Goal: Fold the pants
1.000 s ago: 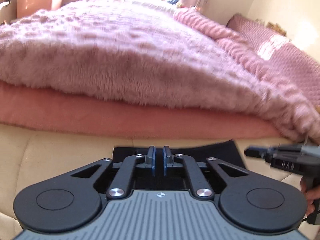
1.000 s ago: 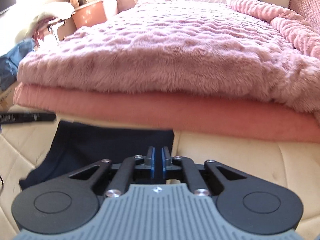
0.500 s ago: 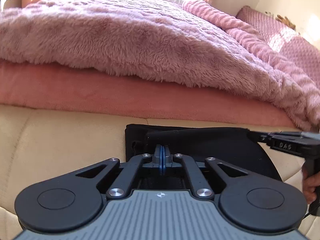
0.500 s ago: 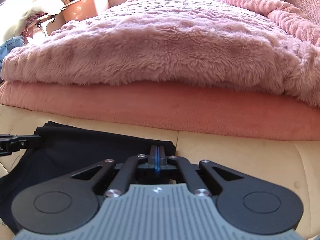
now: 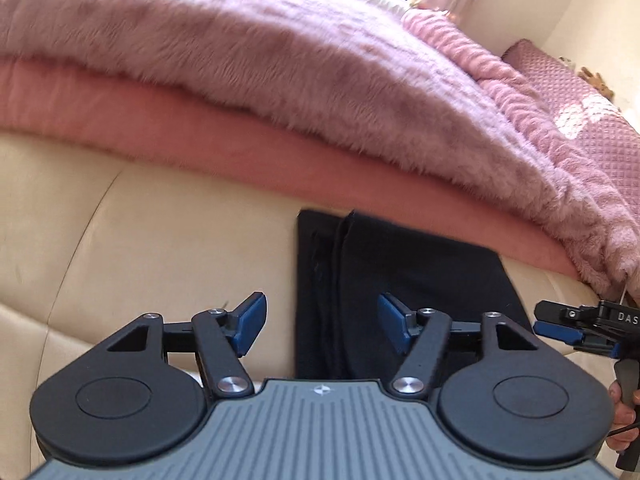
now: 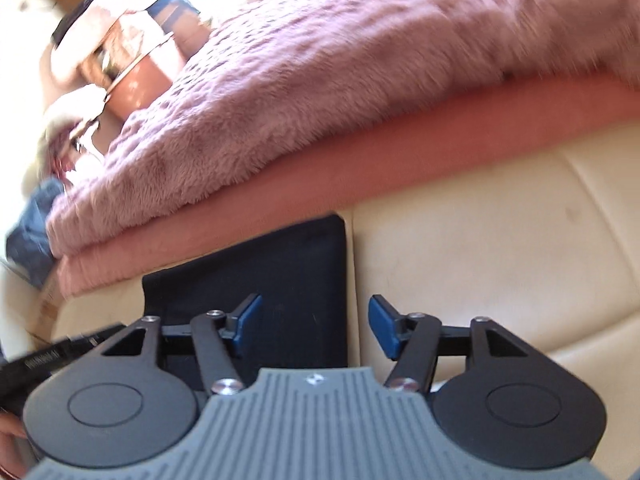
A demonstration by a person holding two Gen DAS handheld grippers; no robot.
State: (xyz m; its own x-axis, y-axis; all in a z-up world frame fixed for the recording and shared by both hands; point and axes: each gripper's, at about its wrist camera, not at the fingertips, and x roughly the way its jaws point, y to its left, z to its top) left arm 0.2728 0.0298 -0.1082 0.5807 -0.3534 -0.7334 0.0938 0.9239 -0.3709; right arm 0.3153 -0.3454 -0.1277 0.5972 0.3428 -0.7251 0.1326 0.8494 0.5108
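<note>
Pink fluffy blanket [image 5: 280,80]: lying across the whole upper part of both views, over a smoother salmon-pink layer [image 5: 160,132] whose edge is showing beneath it.
Cream cushioned surface [image 5: 160,248]: stretching across the middle of both views in padded panels with seams, and carrying the pants.
Pants [image 5: 400,272]: dark, folded into a flat rectangle, lying on the cream surface with their far edge close to the salmon-pink layer; in the left wrist view a few layered edges are showing along their left side.
Left hand-held gripper [image 5: 322,326]: hanging just above the near left part of the pants, its jaws standing well apart and opening; the cloth is lying below the gap and the blue pads [image 5: 250,322] are not pressing on it.
Right hand-held gripper [image 6: 316,326]: hanging over the right edge of the pants [image 6: 280,272], its jaws also apart and opening, one blue pad over the dark cloth and the other over the cream surface; nothing is being gripped.
Clutter at the bedside [image 6: 120,64]: sitting blurred in the upper left of the right wrist view, with a brown pot-like thing and some blue cloth.
Fingers [image 5: 624,400]: wrapping the right gripper's handle at the right edge of the left wrist view.
</note>
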